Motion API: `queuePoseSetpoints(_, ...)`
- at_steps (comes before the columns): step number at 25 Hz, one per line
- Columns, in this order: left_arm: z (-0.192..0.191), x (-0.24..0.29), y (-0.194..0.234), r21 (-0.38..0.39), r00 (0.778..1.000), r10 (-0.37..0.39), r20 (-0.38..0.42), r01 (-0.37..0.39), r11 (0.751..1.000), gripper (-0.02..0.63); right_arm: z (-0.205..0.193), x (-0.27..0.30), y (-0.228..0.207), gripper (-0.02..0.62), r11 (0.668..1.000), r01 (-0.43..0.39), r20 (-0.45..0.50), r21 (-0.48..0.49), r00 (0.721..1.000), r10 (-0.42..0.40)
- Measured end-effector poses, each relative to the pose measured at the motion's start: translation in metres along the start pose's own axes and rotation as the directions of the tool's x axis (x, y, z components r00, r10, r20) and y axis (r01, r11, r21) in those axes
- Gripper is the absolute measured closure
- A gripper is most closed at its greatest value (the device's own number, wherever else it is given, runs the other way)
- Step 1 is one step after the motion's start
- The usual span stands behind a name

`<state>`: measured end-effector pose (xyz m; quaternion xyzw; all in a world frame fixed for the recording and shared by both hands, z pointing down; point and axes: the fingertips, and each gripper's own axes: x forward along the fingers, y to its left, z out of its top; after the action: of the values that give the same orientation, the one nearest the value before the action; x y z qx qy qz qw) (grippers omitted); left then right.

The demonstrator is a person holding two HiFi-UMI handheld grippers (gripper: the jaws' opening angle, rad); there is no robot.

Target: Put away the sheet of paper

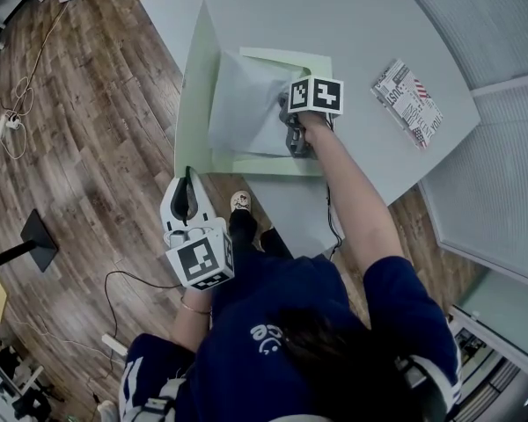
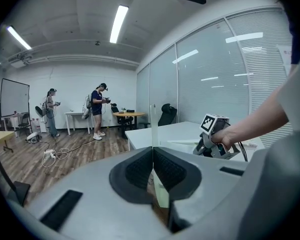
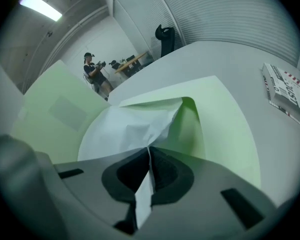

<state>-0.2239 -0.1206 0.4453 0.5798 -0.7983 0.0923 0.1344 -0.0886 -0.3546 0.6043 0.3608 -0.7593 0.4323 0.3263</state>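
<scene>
**A:** Worktop (image 1: 361,16): pale grey, runs from 12 to 3 o'clock in the head view. What's on it?

**B:** Green folder (image 1: 196,86), open, at the worktop's near-left edge. Its cover stands upright at 9 o'clock of the base leaf. Left gripper (image 1: 188,179) has its jaws closed on the cover's near edge. My guess is that it props the folder open for loading.

**A:** And the sheet?

**B:** White sheet (image 1: 246,104), crumpled, lies over the base leaf and leans toward the cover. Not flat, not yet tucked in. Right gripper (image 1: 286,112) is at the sheet's 3 o'clock edge, jaws pinched tight on it. In its own view the paper runs between the pads. Likely steering the sheet toward the spine.

**A:** Anything else?

**B:** Booklet (image 1: 407,102) at 3 o'clock of the folder, well apart, nothing touching it.

**A:** Risks?

**B:** The sheet is creased, so a push may buckle it further. If the left gripper lets go, the cover probably drops.
</scene>
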Motion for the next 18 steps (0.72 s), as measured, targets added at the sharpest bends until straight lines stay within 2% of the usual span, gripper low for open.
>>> queuePoseSetpoints(4,0.000,0.001,0.004,0.000,1.000,-0.007,-0.002,0.007,1.000,0.598,-0.006,-0.002,0.004,0.584,0.994,0.056,-0.048,-0.091,0.997,-0.060)
queuePoseSetpoints(7,0.002,0.003,0.002,-0.002,1.000,-0.022,-0.003,0.022,1.000,0.598,-0.003,-0.010,0.001,0.575,0.977,0.152,-0.031,-0.150,0.987,-0.158)
queuePoseSetpoints(9,0.004,0.004,-0.004,0.008,1.000,-0.031,0.002,0.031,0.999,0.598,-0.004,-0.017,-0.006,0.484,0.953,0.230,-0.028,-0.195,0.970,-0.240)
queuePoseSetpoints(10,0.004,0.003,-0.007,0.016,0.999,-0.035,0.006,0.035,0.999,0.598,-0.005,-0.021,-0.010,0.458,0.938,0.267,-0.025,-0.221,0.960,-0.279)
queuePoseSetpoints(12,0.006,0.003,-0.011,0.030,0.999,-0.044,0.012,0.044,0.999,0.598,-0.005,-0.027,-0.016,0.448,0.912,0.317,-0.005,-0.260,0.944,-0.330)
queuePoseSetpoints(15,0.008,0.003,-0.015,0.034,0.998,-0.055,0.018,0.054,0.998,0.598,-0.002,-0.039,-0.026,0.437,0.902,0.345,0.033,-0.259,0.937,-0.349)
queuePoseSetpoints(18,0.009,0.004,-0.019,0.034,0.998,-0.062,0.021,0.061,0.998,0.598,0.000,-0.054,-0.034,0.424,0.921,0.323,0.066,-0.218,0.946,-0.316)
